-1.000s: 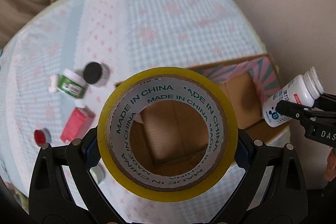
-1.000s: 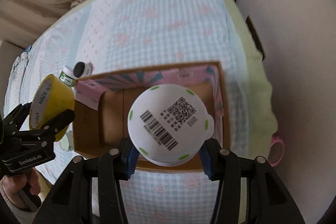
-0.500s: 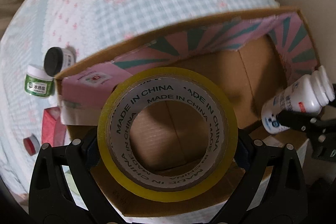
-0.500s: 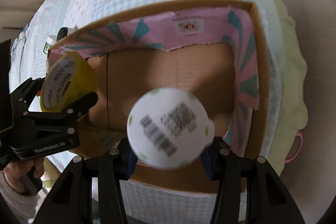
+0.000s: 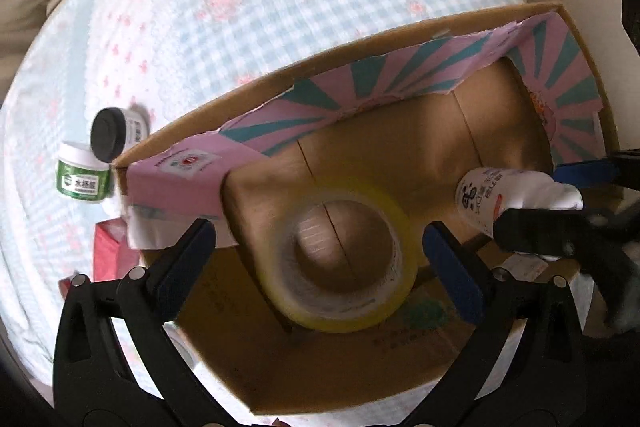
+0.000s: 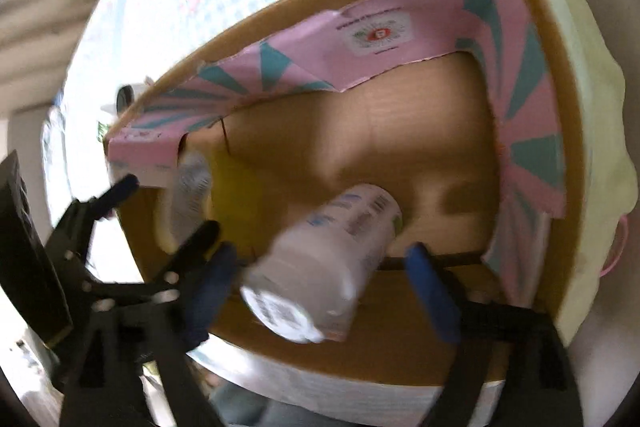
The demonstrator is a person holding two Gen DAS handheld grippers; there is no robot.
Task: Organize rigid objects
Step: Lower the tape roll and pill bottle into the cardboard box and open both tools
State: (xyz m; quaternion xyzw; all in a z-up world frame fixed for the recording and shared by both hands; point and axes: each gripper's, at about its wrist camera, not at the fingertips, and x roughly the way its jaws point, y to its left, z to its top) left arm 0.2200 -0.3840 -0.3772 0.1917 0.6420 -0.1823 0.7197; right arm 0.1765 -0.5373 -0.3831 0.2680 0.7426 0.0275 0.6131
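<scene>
**Tape and bottle dropping into the box together**

Tape (image 5: 340,263) sat low in the middle of the left wrist frame, blurred, between the spread fingers of the left claw (image 5: 320,247), with a clear gap to the pad on either side. It looked let go and falling toward the floor of the box (image 5: 360,367); I could not tell whether it had landed. The right claw (image 6: 324,263) was also wide open, and the bottle (image 6: 320,267) lay smeared across the centre of the right wrist frame, tipped with its base toward the camera, over the box floor near the front wall. From the left wrist view the bottle appeared at right centre, and there it looked pressed between the right claw's fingers, so the two views disagreed; I trusted the right wrist view.

Outside the box, at the left of the left wrist frame, a green jar (image 5: 82,177), a black-lidded jar (image 5: 110,139) and a red pack (image 5: 112,251) lay on the checked cloth (image 5: 280,7), not yet sorted.

My worry was the pair of drops. The tape seemed to be on its edge, so it might roll. The bottle was near the front wall and tilted, so it might bounce over the rim. The claws were also close together, so lifting out at once could knock them or clip the torn pink lining (image 6: 400,39).
</scene>
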